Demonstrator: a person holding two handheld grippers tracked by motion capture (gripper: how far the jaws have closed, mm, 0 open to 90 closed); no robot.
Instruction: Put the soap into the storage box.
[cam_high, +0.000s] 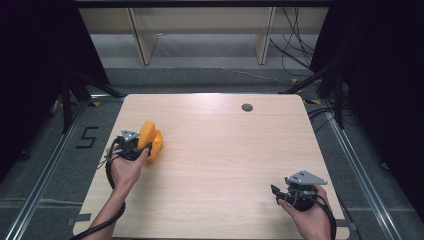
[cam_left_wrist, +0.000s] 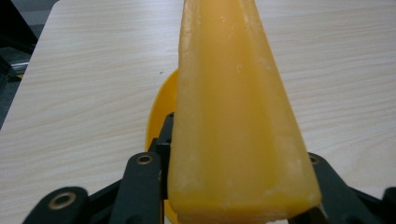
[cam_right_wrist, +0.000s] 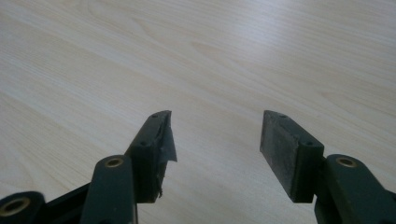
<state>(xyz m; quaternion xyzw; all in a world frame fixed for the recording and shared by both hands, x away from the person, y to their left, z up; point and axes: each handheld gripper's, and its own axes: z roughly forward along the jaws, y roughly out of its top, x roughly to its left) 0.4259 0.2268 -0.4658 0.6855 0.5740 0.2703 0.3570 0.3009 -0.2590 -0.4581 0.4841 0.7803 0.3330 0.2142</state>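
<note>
Stretching bare and pale across most of the high view, the wooden table (cam_high: 220, 150) offers wide open room between the two hands, with only a small dark round hole (cam_high: 247, 107) near its far edge. The left gripper (cam_high: 145, 145) sits close to the table's left edge, about midway along it, while the right gripper (cam_high: 275, 191) is low at the near right corner, well apart from the other. Beyond the table lie grey floor, dark cables and a taped mark (cam_high: 87, 137) on the left side.

No container can be made out on the table (the yellow-orange object (cam_high: 150, 141) may be a folded or moulded plastic piece, but what it is cannot be told).

In the left gripper view, that yellow-orange object (cam_left_wrist: 233, 116) stands between the black jaws, which are closed against its sides and hold it; it rises as a long tapering slab, and a brighter yellow curved part shows behind its left edge. In the right gripper view, the right gripper (cam_right_wrist: 215, 135) has its jaws spread wide apart over bare wood, holding nothing.
</note>
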